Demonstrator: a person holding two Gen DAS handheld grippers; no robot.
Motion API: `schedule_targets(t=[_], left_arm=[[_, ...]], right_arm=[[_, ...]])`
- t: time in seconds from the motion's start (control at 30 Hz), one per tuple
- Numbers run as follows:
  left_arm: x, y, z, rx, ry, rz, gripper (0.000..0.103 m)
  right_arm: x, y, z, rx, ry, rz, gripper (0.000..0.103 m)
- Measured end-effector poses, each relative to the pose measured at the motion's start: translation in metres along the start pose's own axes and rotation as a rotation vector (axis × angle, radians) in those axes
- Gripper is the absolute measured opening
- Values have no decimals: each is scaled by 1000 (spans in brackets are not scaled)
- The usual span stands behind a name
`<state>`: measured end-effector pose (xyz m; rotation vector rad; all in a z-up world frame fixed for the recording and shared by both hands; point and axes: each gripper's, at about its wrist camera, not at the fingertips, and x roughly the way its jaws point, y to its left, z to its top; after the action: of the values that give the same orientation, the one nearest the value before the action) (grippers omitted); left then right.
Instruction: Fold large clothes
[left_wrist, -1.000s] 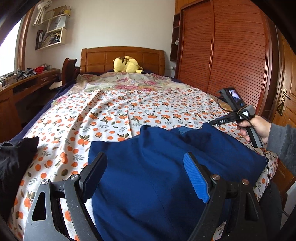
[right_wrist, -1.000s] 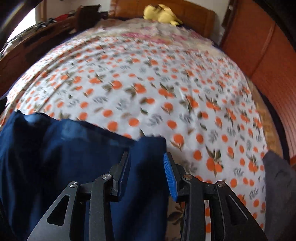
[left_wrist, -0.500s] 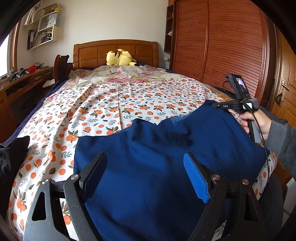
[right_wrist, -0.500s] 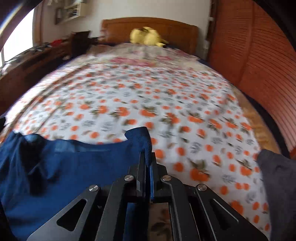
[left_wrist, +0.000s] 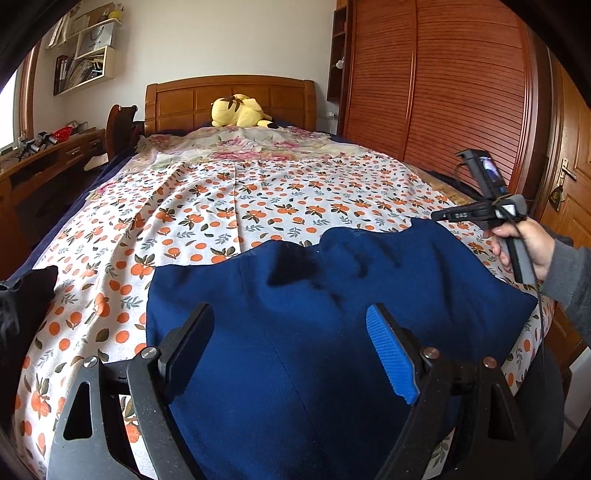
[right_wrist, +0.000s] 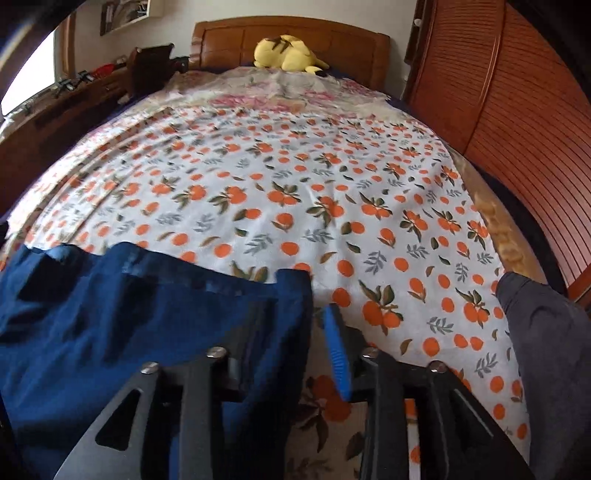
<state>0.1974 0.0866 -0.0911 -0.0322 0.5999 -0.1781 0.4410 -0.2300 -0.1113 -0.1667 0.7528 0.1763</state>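
Note:
A large dark blue garment (left_wrist: 314, 317) lies spread across the near end of the bed; it also shows in the right wrist view (right_wrist: 122, 314). My left gripper (left_wrist: 291, 343) is open and hovers above the middle of the garment, holding nothing. My right gripper (right_wrist: 295, 343) is open at the garment's far right corner (right_wrist: 293, 284); the cloth edge lies between and beside its fingers, not pinched. The right gripper also shows in the left wrist view (left_wrist: 439, 216), held by a hand over the garment's right edge.
The bed has an orange-print sheet (left_wrist: 236, 206). A yellow plush toy (left_wrist: 238, 110) lies at the wooden headboard. A black garment (left_wrist: 18, 306) lies at the left edge. A desk (left_wrist: 44, 158) stands left, a wooden wardrobe (left_wrist: 443, 92) right. Dark grey cloth (right_wrist: 546, 339) lies far right.
My right gripper was shut on the garment's corner half a second ago and has opened, letting it down on the bed. The garment now lies flatter. My left gripper stays open.

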Motion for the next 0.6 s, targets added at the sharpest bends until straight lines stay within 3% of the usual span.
schedule_targets(t=[0.2,0.4,0.6], left_arm=[[-1,-4,0,20,5,-3,85],[-1,-14,-8,31,31,-25,85],[-1,-30,-17,63,49,-43,85]], right_arm=[[-52,37,-48,-119,-11,134,47],[-101,59,-107,-145,-36,250,47],[-134,46,-143,-172,-58,163,47]])
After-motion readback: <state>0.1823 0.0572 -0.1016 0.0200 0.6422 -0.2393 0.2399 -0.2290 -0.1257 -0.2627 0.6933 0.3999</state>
